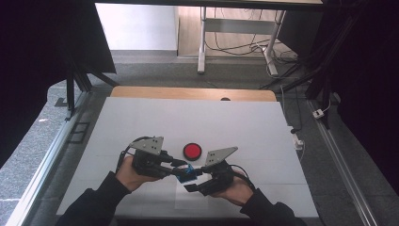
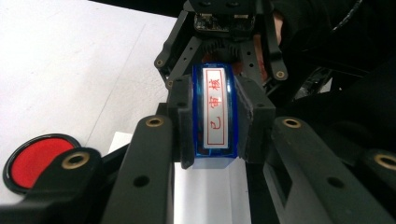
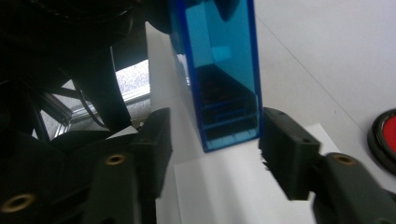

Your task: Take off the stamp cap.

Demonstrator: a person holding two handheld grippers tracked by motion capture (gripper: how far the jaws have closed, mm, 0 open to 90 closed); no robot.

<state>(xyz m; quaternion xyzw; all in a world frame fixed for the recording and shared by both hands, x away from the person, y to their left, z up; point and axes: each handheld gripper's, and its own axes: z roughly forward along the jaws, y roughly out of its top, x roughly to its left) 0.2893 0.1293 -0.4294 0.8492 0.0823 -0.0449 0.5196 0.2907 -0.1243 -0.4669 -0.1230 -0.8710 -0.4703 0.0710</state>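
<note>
The stamp [image 2: 213, 116] is clear blue, with a white label bearing red characters inside a red frame. The ink pad [image 1: 192, 151] is red in a black rim. Both grippers [image 1: 181, 165] [image 1: 194, 181] are black with grey plates. The paper [image 3: 233, 191] and table [image 1: 188, 117] are white.

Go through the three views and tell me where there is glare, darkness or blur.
High view: dark at both side edges, with the white table evenly lit and the red ink pad sharp. Left gripper view: a bright glare strip runs down the blue stamp beside its red-lettered label. Right gripper view: the stamp's blue body is clear, while the near jaws and the upper left are dark and soft.
</note>
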